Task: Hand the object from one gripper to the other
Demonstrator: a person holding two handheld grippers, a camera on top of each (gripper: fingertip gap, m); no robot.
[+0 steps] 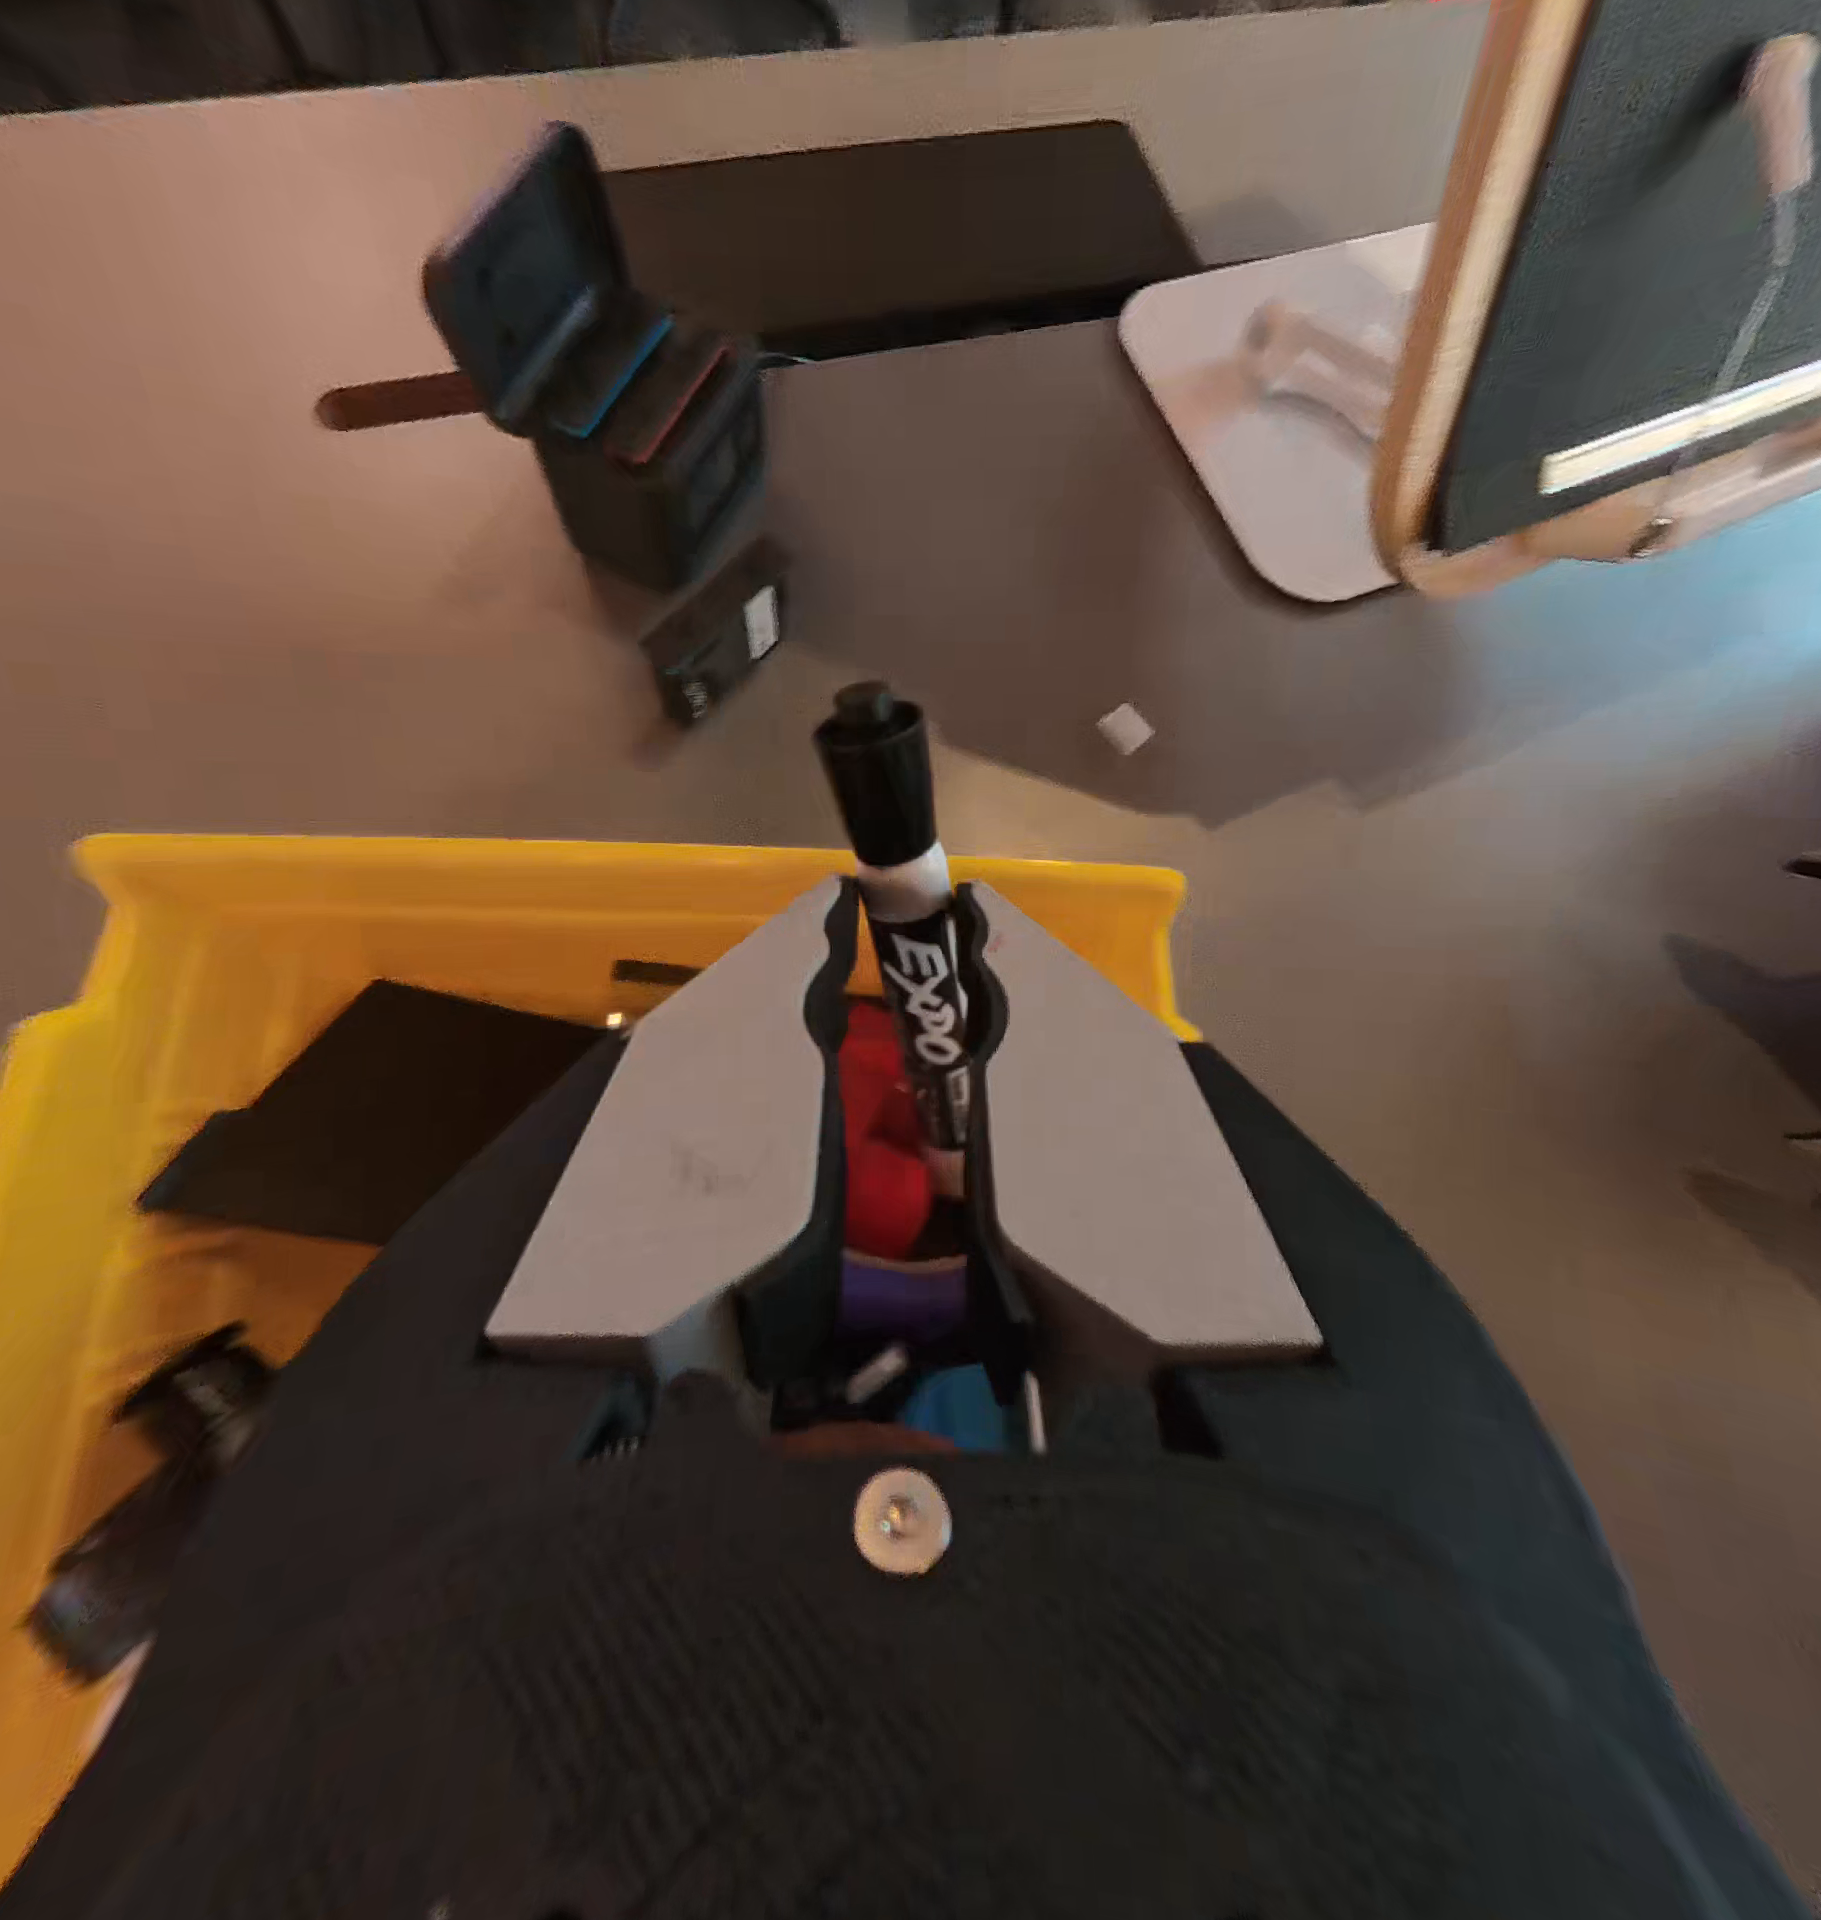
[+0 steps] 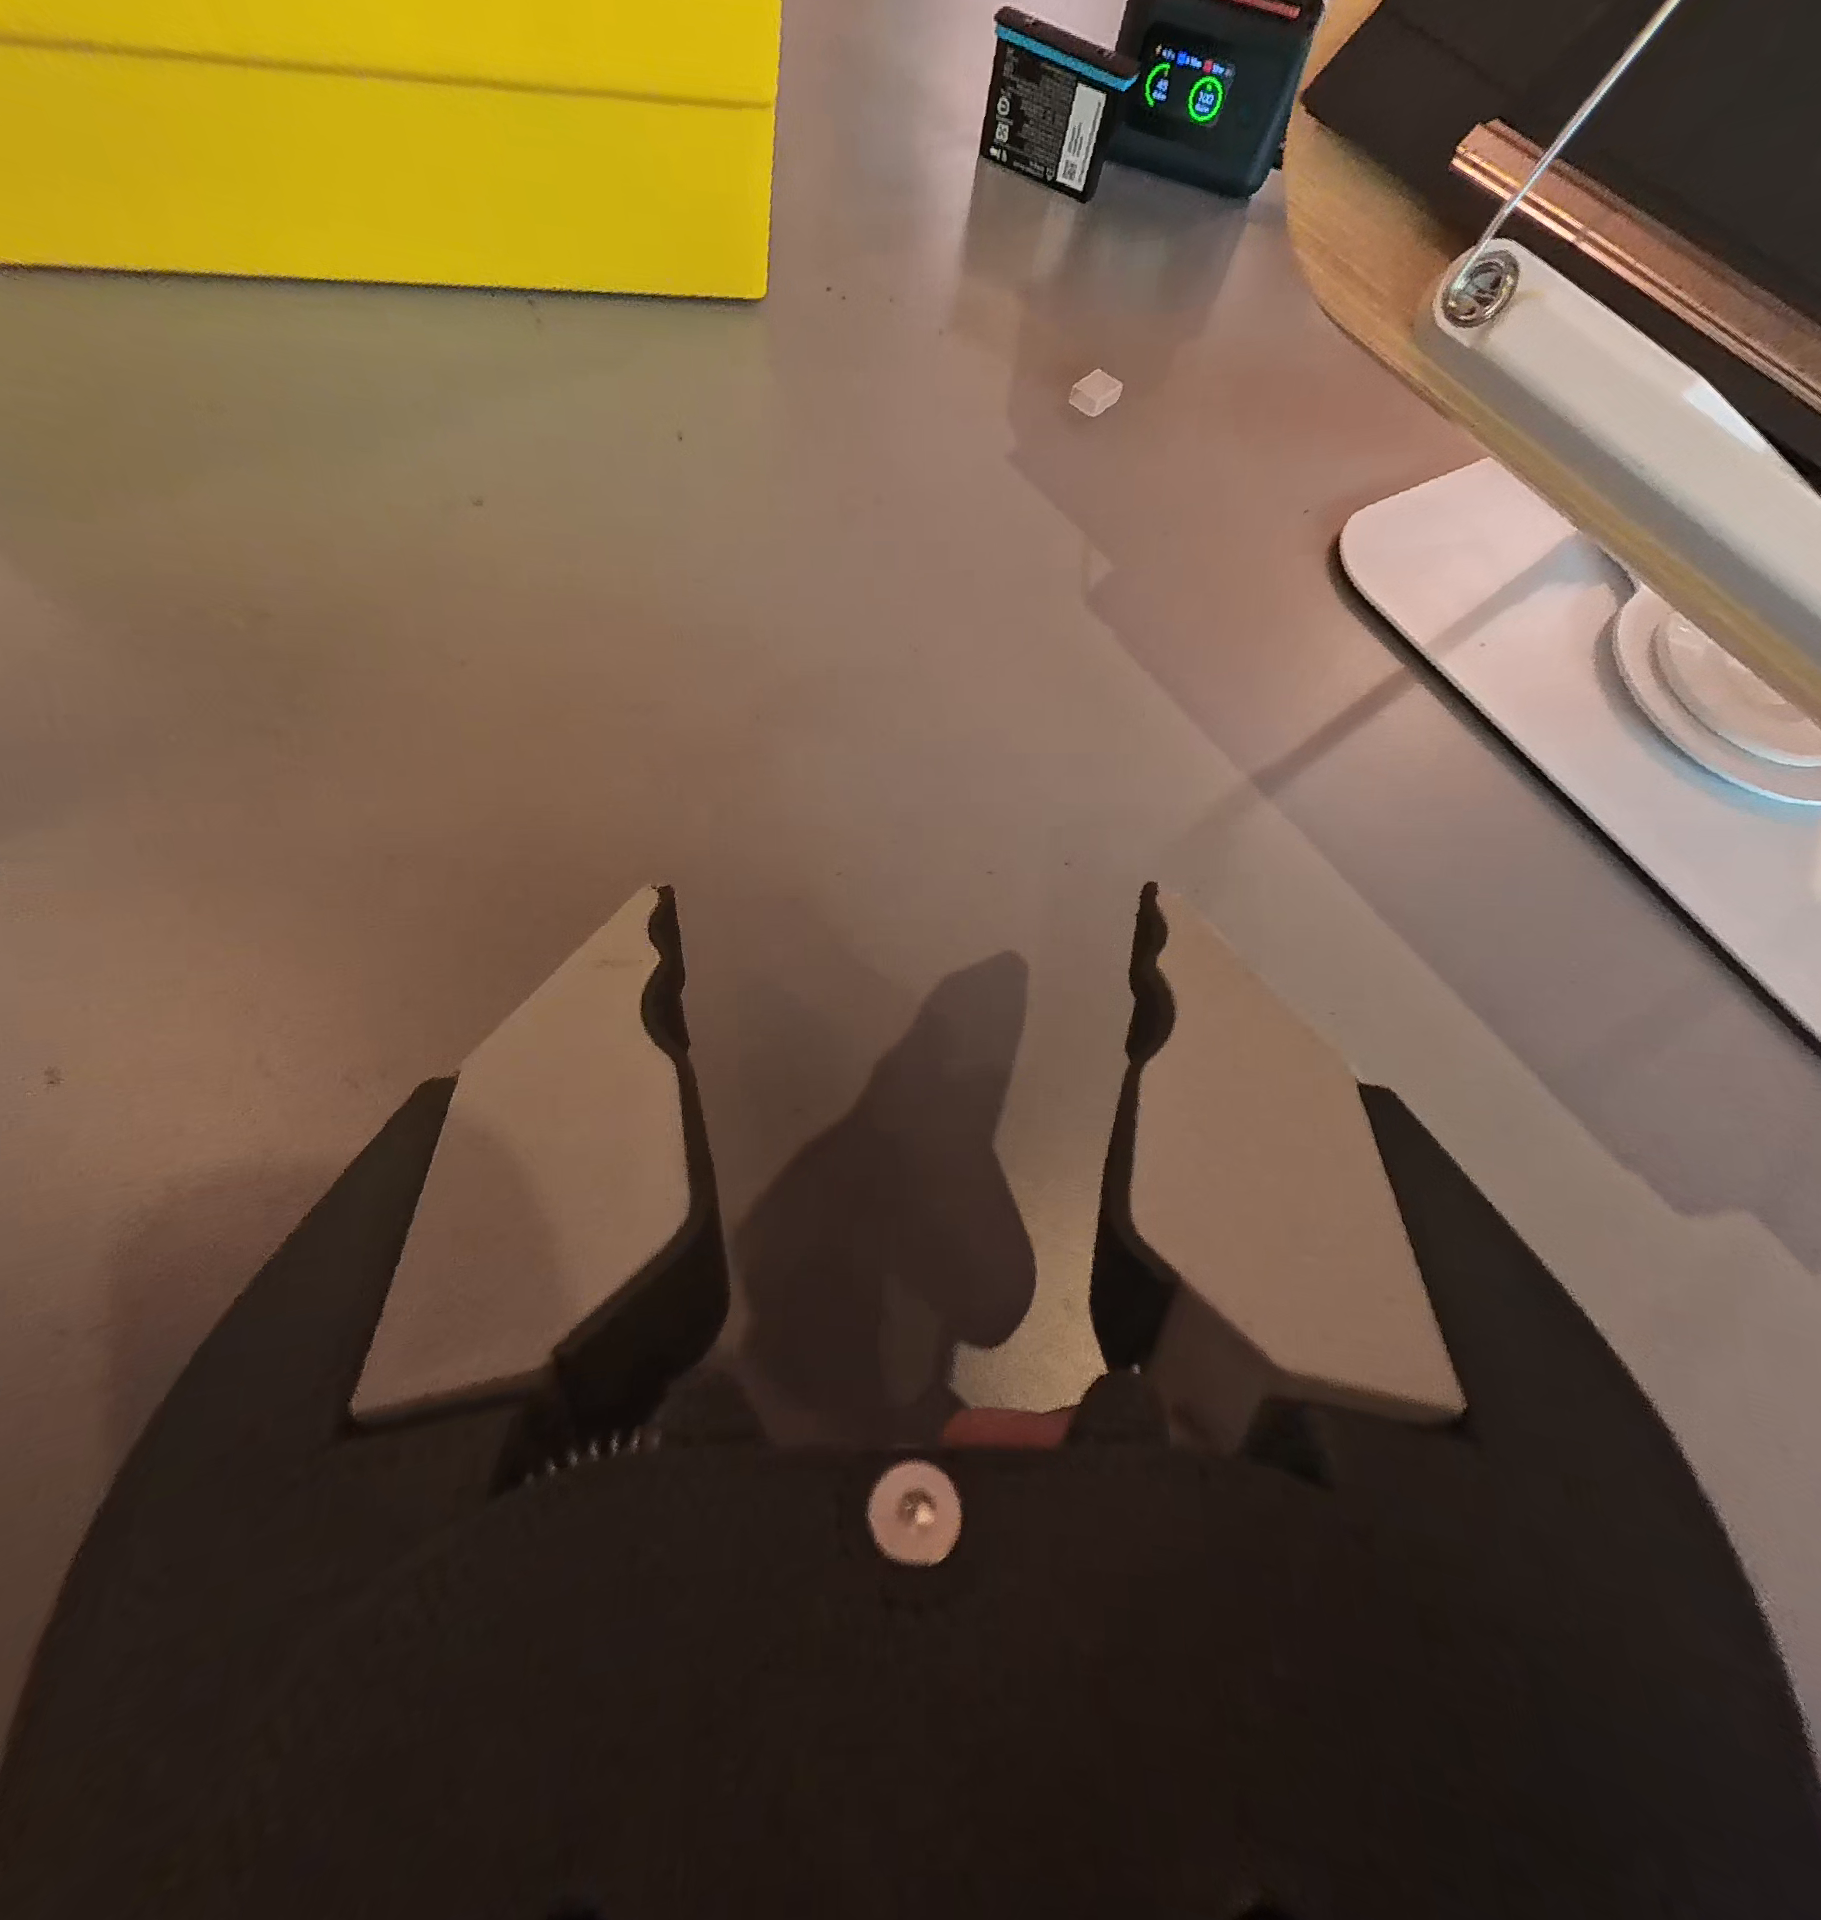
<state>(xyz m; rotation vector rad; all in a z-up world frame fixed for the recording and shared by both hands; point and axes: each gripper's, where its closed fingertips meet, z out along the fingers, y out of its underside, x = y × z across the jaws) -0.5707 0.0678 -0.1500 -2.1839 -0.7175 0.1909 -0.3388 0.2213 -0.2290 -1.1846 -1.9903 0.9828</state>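
Now left tool (image 1: 906,894) pinching marker (image 1: 890,831), right tool (image 2: 906,904) agape

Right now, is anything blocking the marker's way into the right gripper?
Nothing visible. The left gripper holds the marker above the yellow bin; the right gripper is open and empty over bare table.

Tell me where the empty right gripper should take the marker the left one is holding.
Probably the black cap end: it is the only part of the marker sticking out past the left gripper, whose fingers cover the barrel. Bring the open right gripper in from the front, fingers across the cap, clear of the yellow bin.
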